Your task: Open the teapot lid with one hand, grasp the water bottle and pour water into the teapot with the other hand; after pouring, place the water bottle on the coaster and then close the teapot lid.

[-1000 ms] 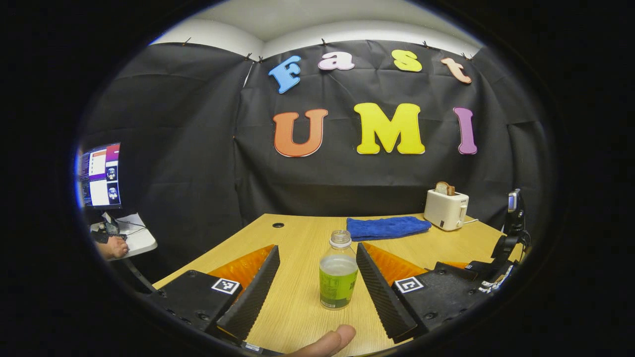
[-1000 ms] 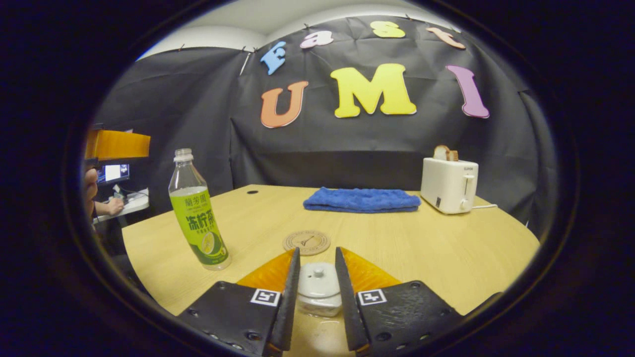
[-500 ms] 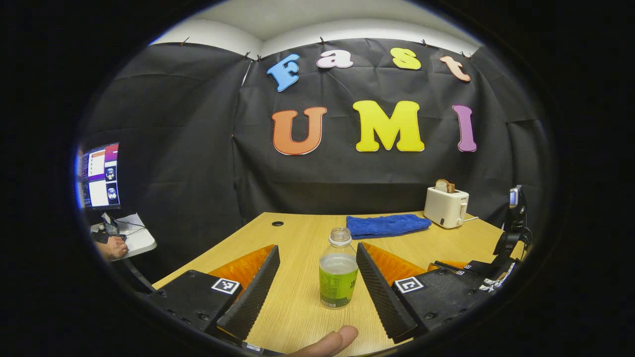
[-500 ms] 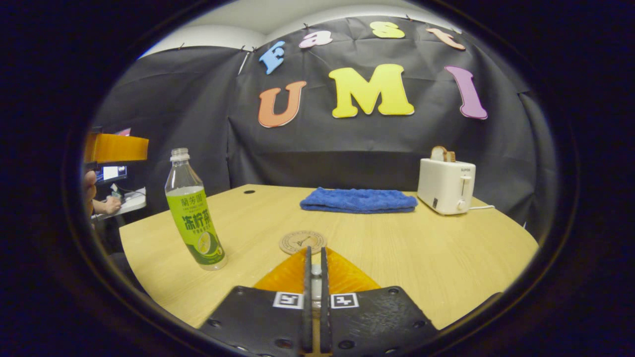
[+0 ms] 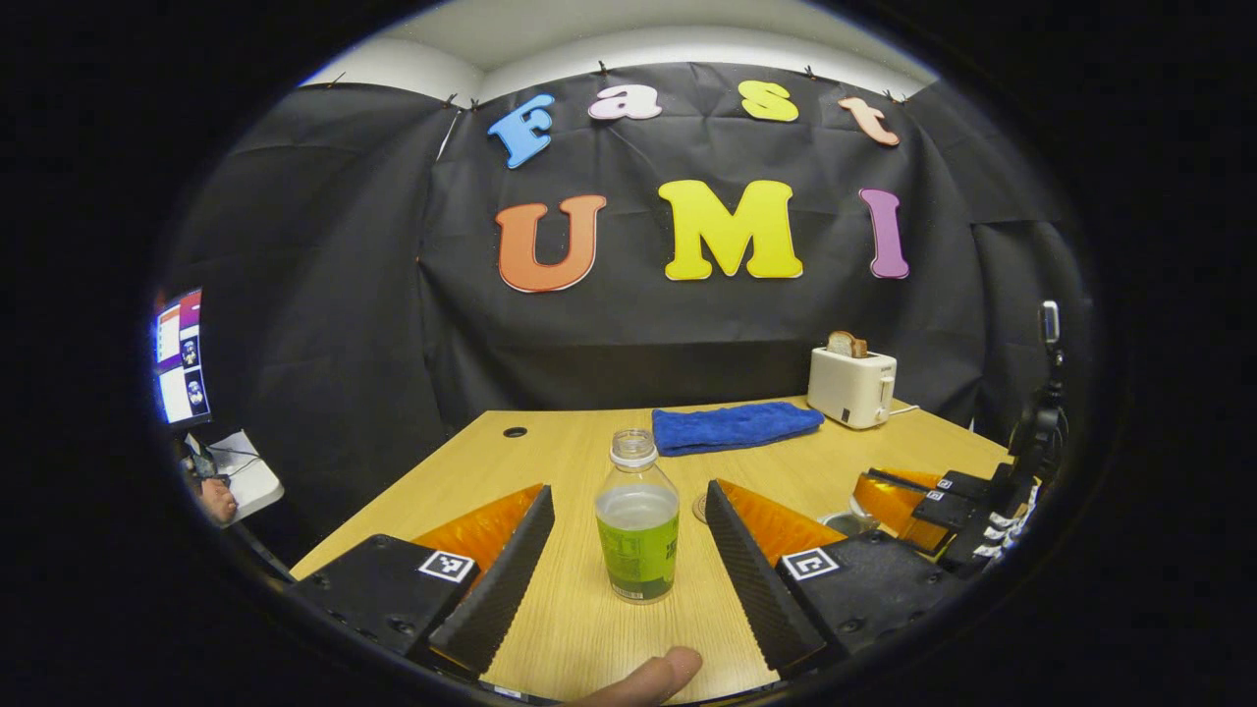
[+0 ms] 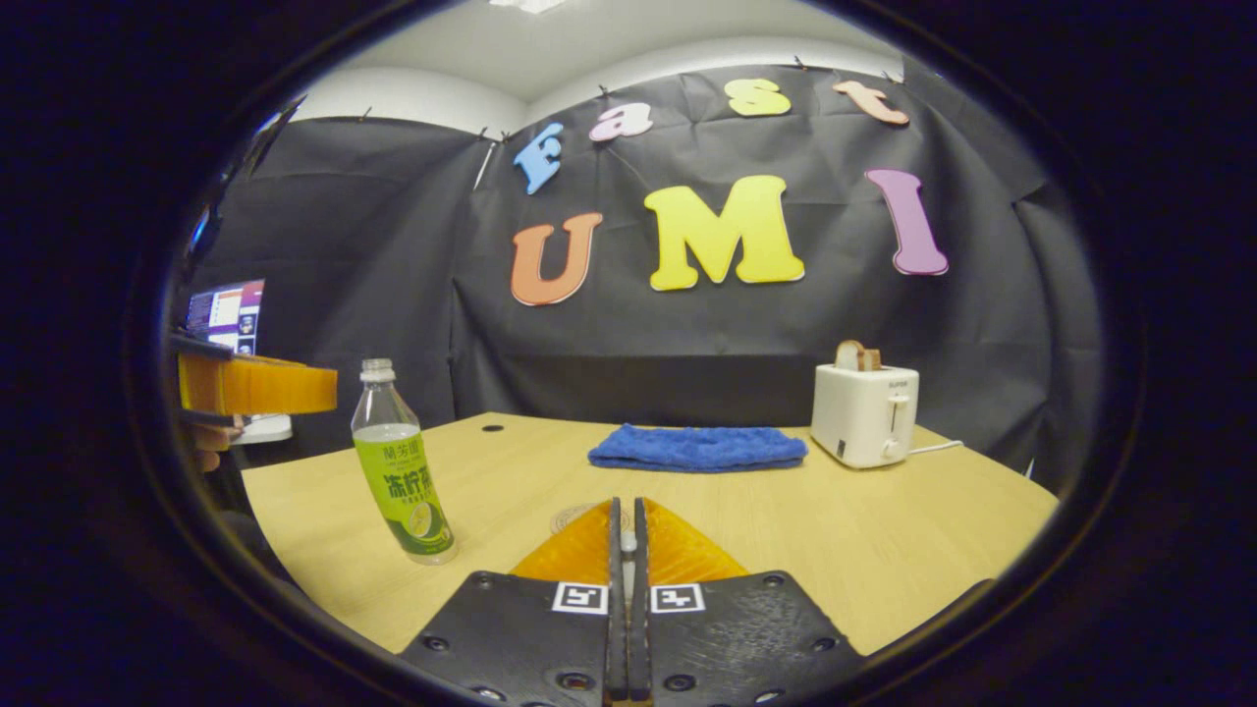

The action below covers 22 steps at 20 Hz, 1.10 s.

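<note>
Our right gripper, jaws pinched on the lid knob, has lifted since a second ago, so the teapot at 3 o'clock looks open, while our left gripper waits open around the bottle, not touching it.

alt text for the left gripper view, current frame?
The left gripper is open, its two fingers flanking an upright, uncapped water bottle on a wooden table without touching it. Behind lie a folded blue towel and a white toaster; the right gripper is at the right edge.
</note>
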{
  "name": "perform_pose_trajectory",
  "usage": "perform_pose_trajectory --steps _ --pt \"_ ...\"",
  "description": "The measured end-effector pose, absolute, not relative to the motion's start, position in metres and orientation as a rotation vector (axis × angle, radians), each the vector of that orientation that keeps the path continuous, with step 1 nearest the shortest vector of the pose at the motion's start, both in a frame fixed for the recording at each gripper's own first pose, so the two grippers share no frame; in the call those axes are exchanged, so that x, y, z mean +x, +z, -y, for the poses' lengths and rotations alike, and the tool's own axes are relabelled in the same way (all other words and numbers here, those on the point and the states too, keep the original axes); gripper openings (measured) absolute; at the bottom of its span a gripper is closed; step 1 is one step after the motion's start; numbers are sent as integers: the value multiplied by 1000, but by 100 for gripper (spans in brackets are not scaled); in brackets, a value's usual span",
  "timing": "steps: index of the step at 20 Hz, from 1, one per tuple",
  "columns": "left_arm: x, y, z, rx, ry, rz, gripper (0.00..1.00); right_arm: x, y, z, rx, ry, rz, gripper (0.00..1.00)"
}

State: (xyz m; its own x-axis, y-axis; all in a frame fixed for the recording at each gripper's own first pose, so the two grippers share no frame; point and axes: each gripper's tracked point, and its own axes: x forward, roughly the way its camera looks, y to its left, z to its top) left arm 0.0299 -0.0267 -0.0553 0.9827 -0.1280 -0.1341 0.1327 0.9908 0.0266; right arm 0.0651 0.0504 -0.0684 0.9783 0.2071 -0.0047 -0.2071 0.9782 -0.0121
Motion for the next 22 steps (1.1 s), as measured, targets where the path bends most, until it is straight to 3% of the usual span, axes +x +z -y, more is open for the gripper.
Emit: perform_pose_trajectory --steps 8,18,22 --pt "53 -84 32 -67 -165 -187 98 44 -30 -21 -15 145 66 1" --pt "99 -119 45 -57 -228 -83 98 49 -41 -14 2 131 32 1" --pt "105 -115 42 -23 -194 -41 97 50 -42 -11 -8 120 29 1"
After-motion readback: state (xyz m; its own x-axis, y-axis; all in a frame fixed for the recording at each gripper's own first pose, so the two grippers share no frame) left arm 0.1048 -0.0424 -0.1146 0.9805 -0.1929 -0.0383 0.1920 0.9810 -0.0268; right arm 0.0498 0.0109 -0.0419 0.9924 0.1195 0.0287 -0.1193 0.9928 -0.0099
